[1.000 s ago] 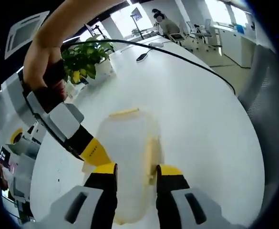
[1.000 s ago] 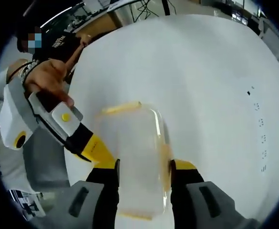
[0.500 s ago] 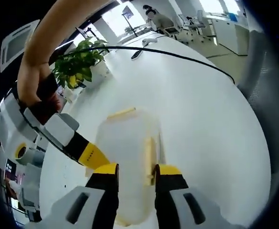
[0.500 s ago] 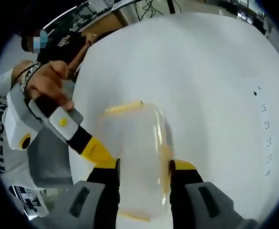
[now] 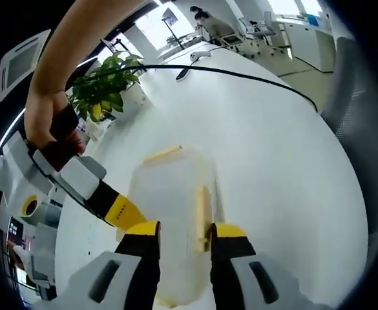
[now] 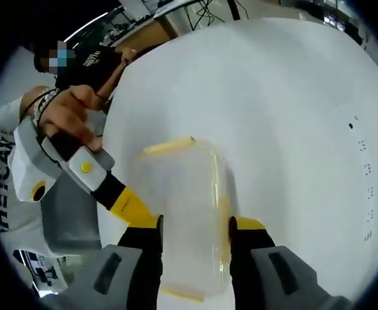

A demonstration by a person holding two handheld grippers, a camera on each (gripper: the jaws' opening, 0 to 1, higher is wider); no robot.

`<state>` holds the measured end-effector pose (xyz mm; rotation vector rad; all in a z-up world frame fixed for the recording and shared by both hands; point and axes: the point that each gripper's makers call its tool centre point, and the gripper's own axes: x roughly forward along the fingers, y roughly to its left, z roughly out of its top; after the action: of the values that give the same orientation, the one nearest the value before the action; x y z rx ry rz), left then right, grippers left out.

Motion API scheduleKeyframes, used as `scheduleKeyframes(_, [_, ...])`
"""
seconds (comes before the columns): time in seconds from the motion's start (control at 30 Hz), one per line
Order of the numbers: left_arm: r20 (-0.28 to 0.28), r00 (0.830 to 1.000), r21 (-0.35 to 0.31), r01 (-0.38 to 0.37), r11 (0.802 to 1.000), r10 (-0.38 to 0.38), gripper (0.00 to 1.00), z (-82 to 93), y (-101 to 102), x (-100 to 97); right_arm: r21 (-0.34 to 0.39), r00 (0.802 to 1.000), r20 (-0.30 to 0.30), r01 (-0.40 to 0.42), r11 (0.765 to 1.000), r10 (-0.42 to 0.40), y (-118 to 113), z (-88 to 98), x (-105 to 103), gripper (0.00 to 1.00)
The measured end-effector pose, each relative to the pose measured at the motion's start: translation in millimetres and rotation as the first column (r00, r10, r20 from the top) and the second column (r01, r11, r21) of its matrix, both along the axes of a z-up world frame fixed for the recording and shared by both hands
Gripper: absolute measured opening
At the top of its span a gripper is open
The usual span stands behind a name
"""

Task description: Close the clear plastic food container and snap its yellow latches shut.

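Note:
The clear plastic container (image 5: 172, 213) lies lengthwise on the white table (image 5: 273, 161) with its lid on. One yellow latch (image 5: 165, 154) is at its far end and another yellow latch (image 5: 201, 213) runs along its right side. My left gripper (image 5: 185, 232) stands open, its jaws over the lid's near part. A hand holds the other gripper (image 5: 121, 210), whose tip touches the container's left side. In the right gripper view, the container (image 6: 182, 206) shows its far latch (image 6: 169, 145) and right latch (image 6: 224, 216). My right gripper (image 6: 195, 229) is open above it, right jaw by that latch.
A potted plant (image 5: 105, 90) stands at the table's far left, and a black cable (image 5: 240, 74) curves across the far side. A grey chair (image 5: 353, 103) is off the right edge. A person in a black shirt (image 6: 88, 61) stands beyond the table (image 6: 273, 97).
Both views have shifted slightly with the hands. The container, the latches and the jaw gaps look the same.

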<state>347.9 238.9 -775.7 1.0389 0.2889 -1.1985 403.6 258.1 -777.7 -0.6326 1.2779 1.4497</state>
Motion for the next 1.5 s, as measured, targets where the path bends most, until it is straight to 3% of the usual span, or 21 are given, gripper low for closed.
scheduleKeyframes(0.33, [-0.041,0.999,-0.066,-0.018,0.998,0.015,0.27,3.4,-1,-2.0,0.008,0.998,0.054,0.026,1.000,-0.026,-8,1.4,-3,0.38])
scheduleKeyframes(0.4, [-0.070,0.997,-0.031,0.034,0.999,-0.036,0.41,-2.9,0,-15.4,0.031,0.995,0.092,0.026,0.999,-0.029,-9,4.4,-6,0.38])
scheduleKeyframes(0.47, [-0.080,0.997,0.005,0.019,1.000,-0.018,0.59,-8.0,7,-19.5,0.041,0.989,0.147,-0.002,0.999,-0.004,-17,7.9,-5,0.39])
scheduleKeyframes(0.5, [-0.107,0.994,0.034,-0.007,0.999,0.010,0.66,-12.0,16,-21.9,0.042,0.991,0.137,0.006,0.999,-0.012,-21,9.8,-7,0.42])
scheduleKeyframes(0.63, [-0.160,0.986,-0.051,-0.049,0.998,0.040,0.70,0.9,25,-23.0,0.113,0.991,0.116,0.054,0.992,-0.067,-22,21.8,-16,0.75])
scheduleKeyframes(0.77, [-0.175,0.981,-0.074,-0.096,0.993,0.082,0.81,16.7,40,-8.5,0.100,0.969,0.246,-0.003,0.995,-0.022,-37,28.2,-11,0.72])
scheduleKeyframes(0.9, [-0.209,0.969,-0.072,-0.149,0.986,0.131,0.90,29.1,51,9.6,0.090,0.961,0.274,0.003,0.996,-0.027,-51,25.3,-17,0.81])
scheduleKeyframes(1.0, [-0.198,0.971,-0.059,-0.147,0.987,0.133,0.91,35.1,51,21.2,0.074,0.962,0.273,-0.016,0.997,-0.004,-59,19.2,-28,0.87])
scheduleKeyframes(1.07, [-0.198,0.973,-0.033,-0.131,0.991,0.122,0.92,34.7,49,26.1,0.060,0.951,0.311,-0.022,0.998,0.002,-64,15.7,-28,0.90])
scheduleKeyframes(1.13, [-0.232,0.966,0.011,-0.111,0.994,0.110,0.93,28.6,48,25.5,0.057,0.943,0.333,-0.026,0.998,0.006,-66,12.0,-32,0.94])
scheduleKeyframes(1.2, [-0.219,0.970,0.019,-0.101,0.995,0.102,0.96,26.9,44,29.9,0.069,0.934,0.357,-0.031,0.997,0.004,-65,9.3,-34,0.99])
scheduleKeyframes(1.3, [-0.248,0.964,0.053,-0.081,0.995,0.092,0.99,18.6,39,31.2,0.082,0.922,0.387,-0.043,0.996,0.008,-62,4.8,-36,0.99])
scheduleKeyframes(1.5, [-0.275,0.957,0.066,-0.080,0.995,0.095,0.94,2.2,31,33.8,0.072,0.924,0.381,-0.014,0.997,-0.014,-67,-8.2,-33,0.94])
